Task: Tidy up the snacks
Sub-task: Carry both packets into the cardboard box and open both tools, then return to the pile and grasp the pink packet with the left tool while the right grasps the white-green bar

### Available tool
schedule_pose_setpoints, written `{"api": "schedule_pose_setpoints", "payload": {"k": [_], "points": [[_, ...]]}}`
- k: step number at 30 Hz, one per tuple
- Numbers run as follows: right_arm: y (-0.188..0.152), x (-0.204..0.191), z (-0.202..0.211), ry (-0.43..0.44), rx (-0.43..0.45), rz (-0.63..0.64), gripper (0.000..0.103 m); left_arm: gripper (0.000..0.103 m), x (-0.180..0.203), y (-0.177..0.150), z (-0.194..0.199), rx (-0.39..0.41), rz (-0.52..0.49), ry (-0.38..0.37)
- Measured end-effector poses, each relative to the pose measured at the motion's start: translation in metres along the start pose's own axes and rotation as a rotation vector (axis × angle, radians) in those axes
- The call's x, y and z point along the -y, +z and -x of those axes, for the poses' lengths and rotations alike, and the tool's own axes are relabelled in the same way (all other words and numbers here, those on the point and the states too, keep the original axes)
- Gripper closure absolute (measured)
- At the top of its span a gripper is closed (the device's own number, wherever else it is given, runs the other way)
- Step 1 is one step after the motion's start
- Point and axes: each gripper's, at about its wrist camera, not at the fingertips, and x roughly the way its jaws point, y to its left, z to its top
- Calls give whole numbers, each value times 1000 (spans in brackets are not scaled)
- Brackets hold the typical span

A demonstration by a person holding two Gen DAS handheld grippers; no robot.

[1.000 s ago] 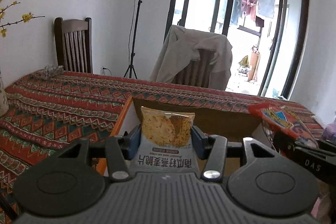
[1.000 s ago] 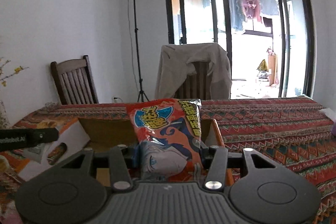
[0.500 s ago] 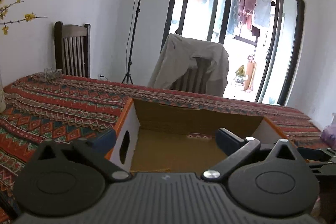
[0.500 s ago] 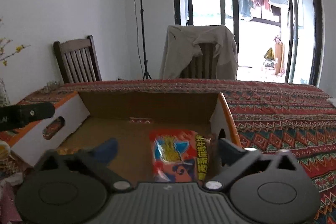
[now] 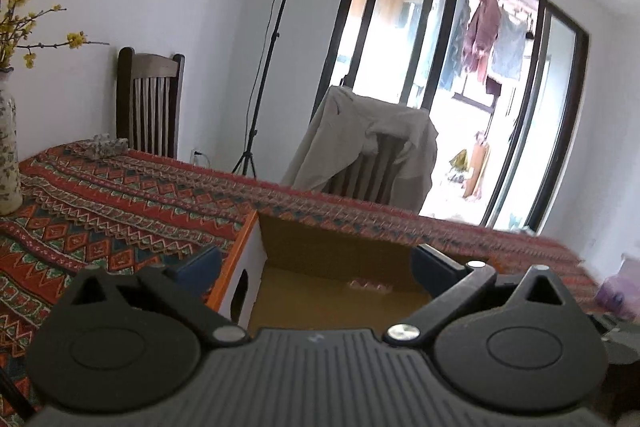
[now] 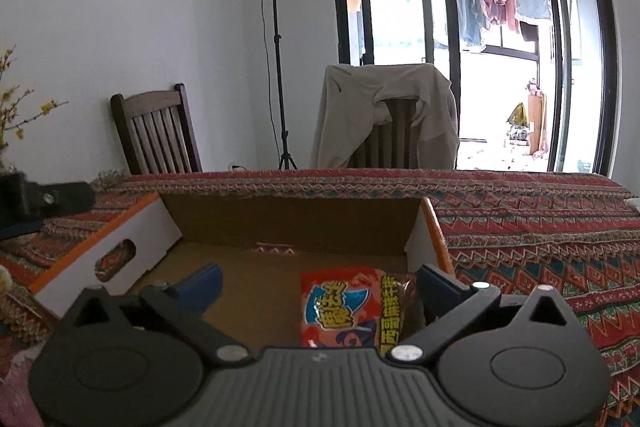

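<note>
An open cardboard box (image 5: pixel 340 247) with white side walls sits on the patterned tablecloth. My left gripper (image 5: pixel 316 263) hovers over its left part, jaws wide open with nothing between them. No snack packet shows in the left wrist view. In the right wrist view the same box (image 6: pixel 288 223) lies ahead, and a red snack bag (image 6: pixel 344 311) rests flat on its floor near the right wall. My right gripper (image 6: pixel 320 283) is open above the bag, its pads apart from it.
A flowered vase (image 5: pixel 8 147) with yellow sprigs stands at the table's left edge. Beyond the far edge stand a wooden chair (image 6: pixel 156 135), a chair draped with a jacket (image 6: pixel 384 115) and a light stand (image 6: pixel 280 67). A purple object (image 5: pixel 620 291) lies far right.
Both grippers opened. The cracker packet left the left jaws and is out of sight. The red bag dropped from the right jaws onto the box floor. The left view shifted and tilted.
</note>
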Motion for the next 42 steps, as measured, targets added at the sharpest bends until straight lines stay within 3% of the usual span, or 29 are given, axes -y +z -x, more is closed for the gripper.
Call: {"api": "schedule_pose_setpoints", "payload": {"k": [11,29,42], "points": [[13,-7,65,-33,64,9,0,0,1,8,59,37,-21,-15],[-54,-9,147,-33,12,-14,0,0,-20,-41,137,8,-33,-40],[-99,-7,179,-14,-18,1,0,0,-43,-104,161,-115,-41,-19]]}}
